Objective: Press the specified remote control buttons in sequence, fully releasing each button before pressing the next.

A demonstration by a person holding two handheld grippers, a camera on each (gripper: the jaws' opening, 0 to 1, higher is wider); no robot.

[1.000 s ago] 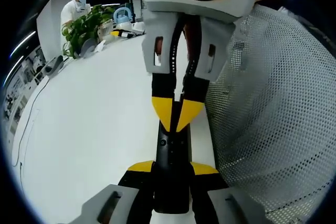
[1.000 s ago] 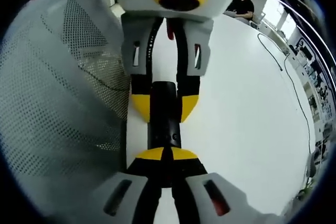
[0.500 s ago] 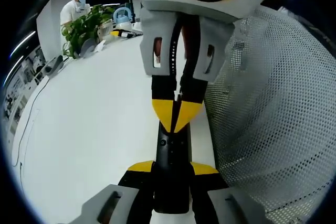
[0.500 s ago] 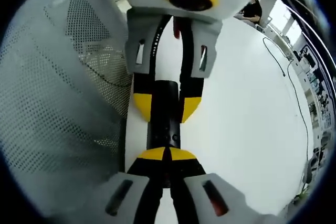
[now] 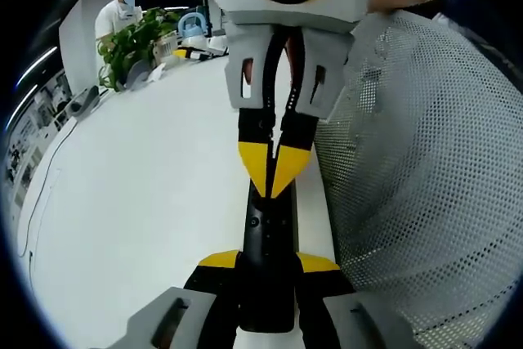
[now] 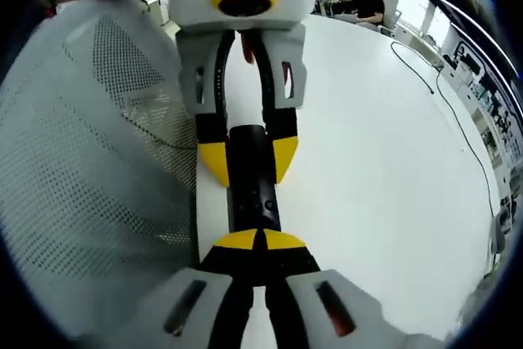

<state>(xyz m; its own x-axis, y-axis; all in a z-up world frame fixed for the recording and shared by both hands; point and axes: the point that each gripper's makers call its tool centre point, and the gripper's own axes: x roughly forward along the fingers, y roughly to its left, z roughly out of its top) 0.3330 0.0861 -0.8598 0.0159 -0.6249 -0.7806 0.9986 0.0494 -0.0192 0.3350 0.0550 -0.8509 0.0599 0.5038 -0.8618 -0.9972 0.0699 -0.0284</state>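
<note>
A slim black remote [image 5: 265, 239] lies lengthwise over the white table [image 5: 147, 202]. My left gripper [image 5: 267, 261] is shut on its near end, one yellow-tipped jaw on each side. My right gripper [image 5: 268, 173] comes in from the far side with its jaws shut to a point at the remote's far end, by a small round button; whether it touches is unclear. In the right gripper view my right gripper [image 6: 260, 240] is shut over the remote [image 6: 249, 198]. Beyond it, my left gripper [image 6: 248, 159] clamps the remote's other end.
A grey mesh surface [image 5: 425, 177] stands close along one side of the remote and shows as mesh [image 6: 90, 161] in the other view. A potted plant [image 5: 131, 42] and a seated person [image 5: 114, 10] are at the table's far end. A cable [image 6: 445, 96] runs over the table.
My right gripper has drawn back a little along the remote, so more of the remote shows between the two grippers. My left gripper keeps its hold.
</note>
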